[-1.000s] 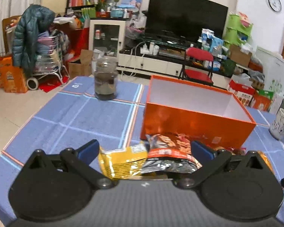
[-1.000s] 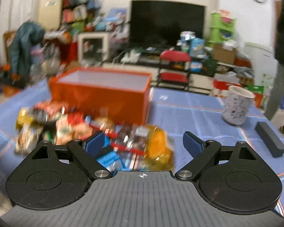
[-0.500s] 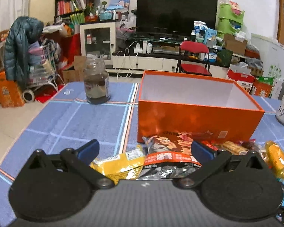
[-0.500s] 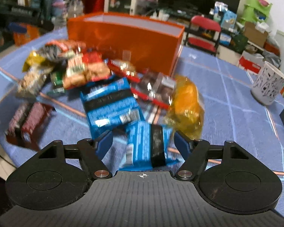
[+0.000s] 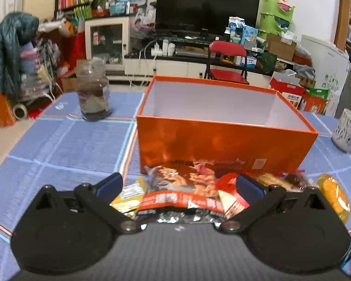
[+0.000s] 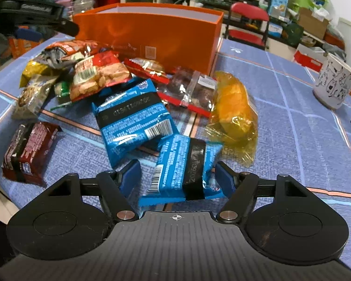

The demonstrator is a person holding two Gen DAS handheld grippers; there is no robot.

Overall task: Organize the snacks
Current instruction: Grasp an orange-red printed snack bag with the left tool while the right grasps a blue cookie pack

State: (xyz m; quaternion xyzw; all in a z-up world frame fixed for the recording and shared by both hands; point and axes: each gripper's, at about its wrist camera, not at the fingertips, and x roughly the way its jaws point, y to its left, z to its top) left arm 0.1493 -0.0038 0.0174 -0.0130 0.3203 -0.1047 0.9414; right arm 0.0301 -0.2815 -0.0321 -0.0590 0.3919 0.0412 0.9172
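Observation:
A pile of snack packets lies on the blue checked tablecloth [image 6: 304, 121] in front of an open, empty orange box [image 5: 222, 145] [image 6: 152, 30]. My right gripper [image 6: 176, 175] points down at the near edge of the pile. Its pads sit against the sides of a small blue packet [image 6: 184, 166] that rests on the cloth. A larger blue packet [image 6: 131, 114] and a yellow-wrapped bun [image 6: 234, 107] lie just beyond. My left gripper [image 5: 179, 182] is open, low over a red-and-silver chip bag [image 5: 182, 194] and a yellow packet [image 5: 128, 199].
A glass jar [image 5: 93, 93] stands at the far left of the table. A white patterned cup [image 6: 334, 82] stands at the right, with a dark flat object at the edge beyond it. A dark red packet [image 6: 28, 149] lies near the table's front left edge.
The right gripper tipped down and sank onto the pile, and its jaws narrowed around the small blue packet. The left gripper slid lower and rightward toward the orange box, still open.

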